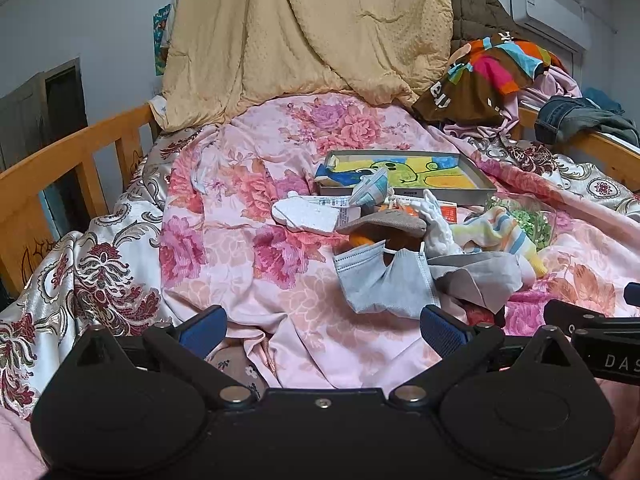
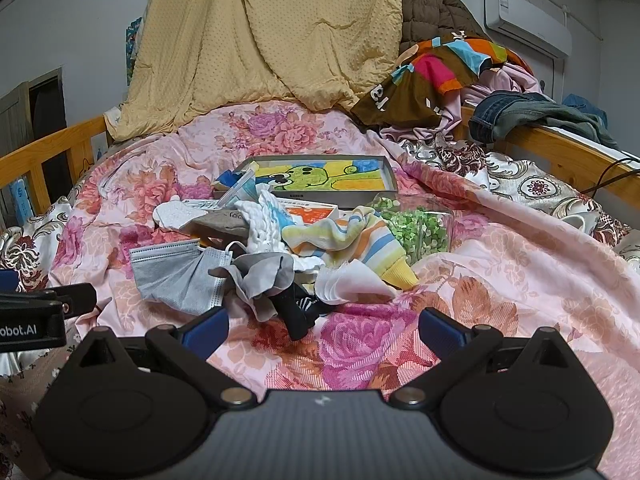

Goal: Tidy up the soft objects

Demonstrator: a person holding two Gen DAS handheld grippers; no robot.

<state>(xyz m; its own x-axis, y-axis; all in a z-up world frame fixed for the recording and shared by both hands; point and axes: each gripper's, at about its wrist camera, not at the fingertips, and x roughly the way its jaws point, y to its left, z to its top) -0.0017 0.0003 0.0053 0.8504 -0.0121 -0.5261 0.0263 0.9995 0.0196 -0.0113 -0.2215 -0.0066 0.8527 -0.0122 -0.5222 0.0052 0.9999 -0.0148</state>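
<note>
A heap of soft things lies on the pink floral bedspread [image 1: 248, 272]: a grey face mask [image 1: 380, 280] [image 2: 176, 276], a striped sock [image 1: 500, 232] [image 2: 360, 244], a grey cloth [image 2: 260, 276], a black sock [image 2: 296, 312], a white knitted piece [image 2: 260, 224], a white tissue [image 2: 352, 284] and a tan cloth [image 1: 384, 222]. A shallow box with a green cartoon picture [image 1: 404, 172] [image 2: 320, 178] sits just behind. My left gripper [image 1: 322, 330] is open and empty, short of the mask. My right gripper [image 2: 322, 330] is open and empty, just short of the black sock.
A yellow quilt [image 1: 300, 28] hangs at the bed's head. Piled clothes [image 2: 452, 72] and jeans [image 2: 528, 116] lie at the right on the wooden rail [image 2: 568, 152]. A wooden rail [image 1: 60, 160] runs along the left. A clear bag of green bits [image 2: 416, 224] lies beside the heap.
</note>
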